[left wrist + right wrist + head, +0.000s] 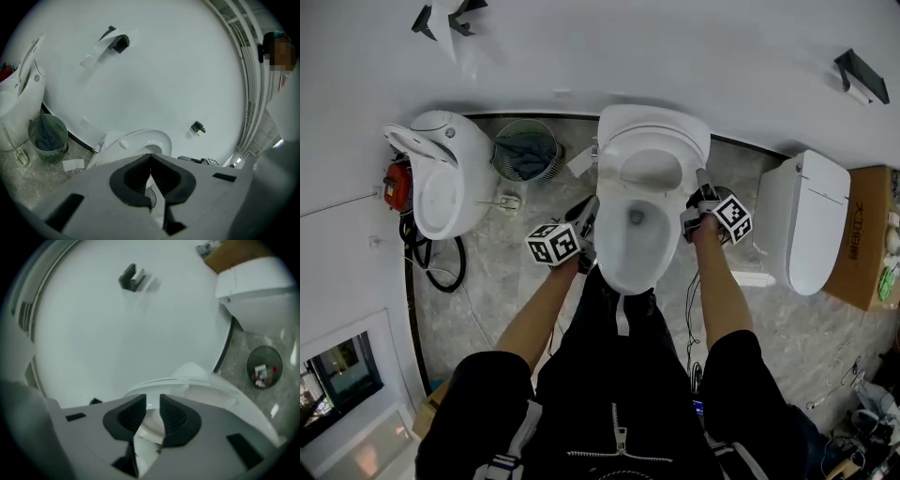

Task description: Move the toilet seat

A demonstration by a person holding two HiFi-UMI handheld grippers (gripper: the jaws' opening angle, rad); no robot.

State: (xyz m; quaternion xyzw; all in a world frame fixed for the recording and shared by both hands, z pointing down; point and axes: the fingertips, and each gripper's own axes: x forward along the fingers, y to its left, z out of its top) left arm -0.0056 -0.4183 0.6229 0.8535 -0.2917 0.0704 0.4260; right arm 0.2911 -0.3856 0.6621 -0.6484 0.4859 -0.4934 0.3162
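Room: tiled grey floor [497, 281] against a white wall, three white toilets in a row.

Item, task's thing: toilet seat [611, 164] of the middle toilet, raised and leaning back with its lid toward the wall. The bowl [628, 267] below is uncovered.

Item: left gripper [584, 217], just beside the bowl's left flank. Its jaws are pressed together with nothing between them.

Item: right gripper [699, 199], just beside the bowl's right flank near the hinge. Its jaws stand narrowly apart, white porcelain showing beyond the gap and nothing pinched.

Containers: green mesh wastebasket [528, 150] on the floor by the wall, between the left and middle toilets, holding a crumpled dark blue-grey liner or cloth. Dark round bin [264, 366] on the floor beside the right toilet, holding white and red litter. Cardboard box [865, 234] at the floor's right edge, contents not visible.

Hazards, judged: neither gripper holds the seat, so tipped forward it would likely drop and slam onto the bowl. The glossy plastic may slip from a narrow pinch.
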